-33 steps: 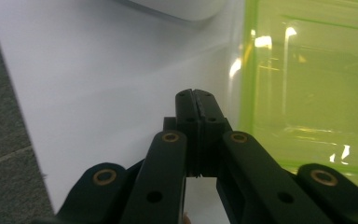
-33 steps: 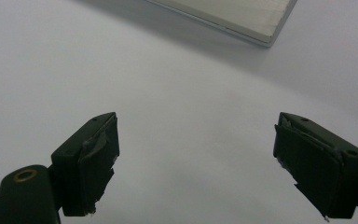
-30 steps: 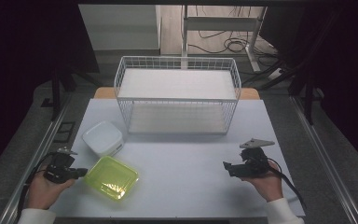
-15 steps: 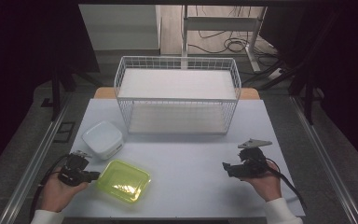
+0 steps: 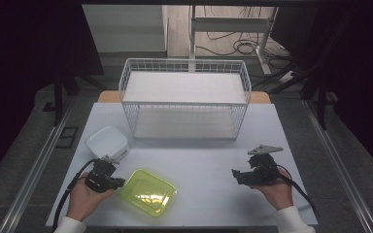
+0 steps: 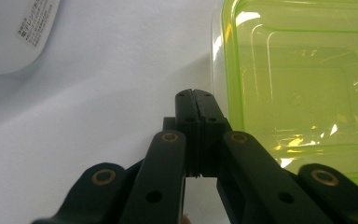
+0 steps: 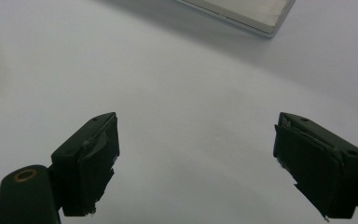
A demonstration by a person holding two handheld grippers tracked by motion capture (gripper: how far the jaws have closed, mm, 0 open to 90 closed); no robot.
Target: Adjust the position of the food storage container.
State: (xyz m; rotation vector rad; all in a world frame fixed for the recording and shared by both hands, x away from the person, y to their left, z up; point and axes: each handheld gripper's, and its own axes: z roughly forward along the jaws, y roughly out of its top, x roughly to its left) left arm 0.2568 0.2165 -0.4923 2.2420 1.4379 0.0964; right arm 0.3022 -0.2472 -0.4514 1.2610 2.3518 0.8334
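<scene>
The left tool, jaws pressed together and empty, has nudged the yellow-green container along the tabletop, away from the white container. It seems a push, not a grasp. The right tool waits with jaws apart.

To the right of the closed jaws, the yellow-green container is cut off by the frame's top and right edges. The white box's label print, upper left of the jaws, cannot be read.

Black tongs with brass rivets, black cables, white cuffs.
</scene>
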